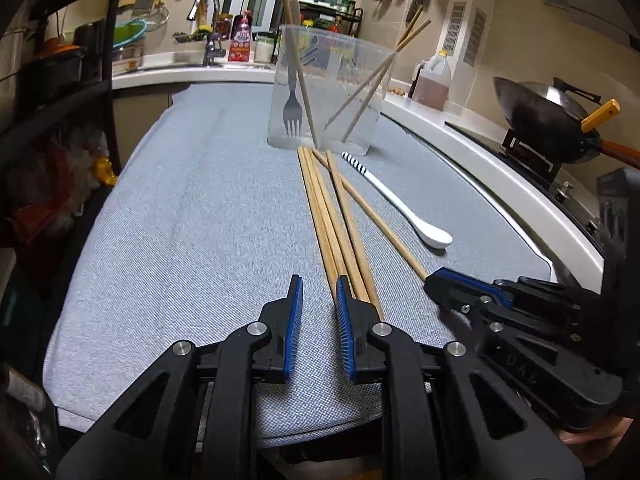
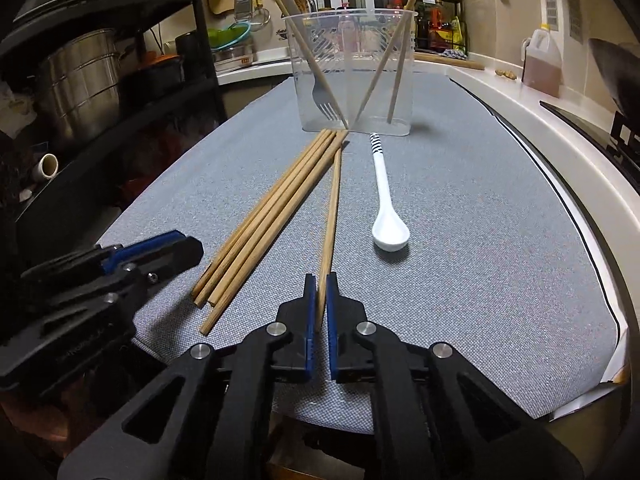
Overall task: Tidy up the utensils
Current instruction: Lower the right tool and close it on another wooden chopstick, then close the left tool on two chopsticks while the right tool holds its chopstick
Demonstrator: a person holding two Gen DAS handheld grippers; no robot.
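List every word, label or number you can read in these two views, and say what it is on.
No text reads clearly.
The raised letters on the housing of the right gripper: too faint to read.
Red label on the bottle at the back counter: blurred.
Small label on the steel tray: too small.
Print on the clear container: stripes only, no words.

Pale wood, white ceramic and blue-grey cloth in front of us.

We see tan wooden chopsticks (image 2: 276, 216) on the blue-grey woven tablecloth (image 2: 480, 240), and a glossy white ceramic spoon (image 2: 390, 228) whose handle end carries black-and-white stripes. The clear plastic utensil holder (image 2: 352, 72) shows a silver-grey metal fork (image 2: 324, 100). Our black grippers wear bright blue ribbed pads (image 1: 294, 320).
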